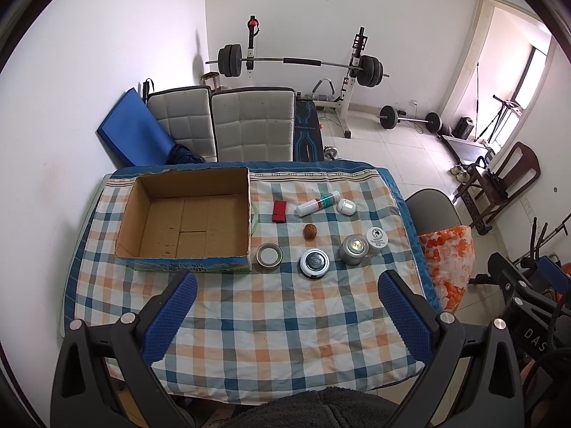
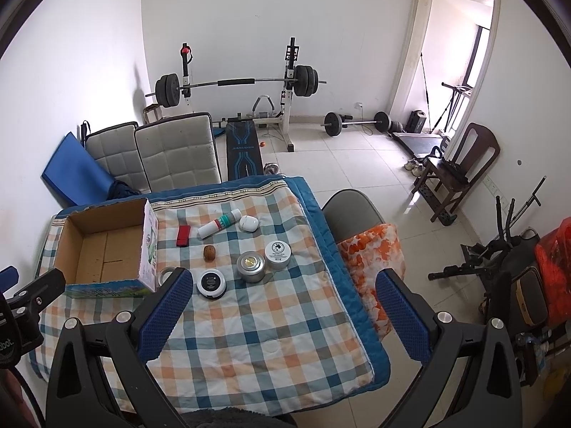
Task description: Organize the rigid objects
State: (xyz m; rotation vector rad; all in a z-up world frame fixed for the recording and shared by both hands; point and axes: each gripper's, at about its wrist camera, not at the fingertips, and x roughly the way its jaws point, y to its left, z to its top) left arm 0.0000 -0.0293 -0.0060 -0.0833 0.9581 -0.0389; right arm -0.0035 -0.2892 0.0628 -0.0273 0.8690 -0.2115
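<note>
Checked blue-orange-white cloth on tabotop edge to edge: tabletop (image 1: 271,321) near half bare, open room ahead of both tools. Open brown cardboard box (image 1: 185,221) far left, empty. Right of box, apart from each other: red block (image 1: 279,211), white tube (image 1: 318,204), white oval case (image 1: 345,206), brown walnut (image 1: 309,231), round tin lid (image 1: 269,255), black-topped round tin (image 1: 313,263), silver tin (image 1: 354,248), white jar (image 1: 377,240). Left tool (image 1: 285,315) spread wide, holding nothing, above near edge, objects ahead. Right tool (image 2: 282,312) spread wide, holding nothing, over right tabletop edge; black-topped tin just beyond its left finger.
</note>
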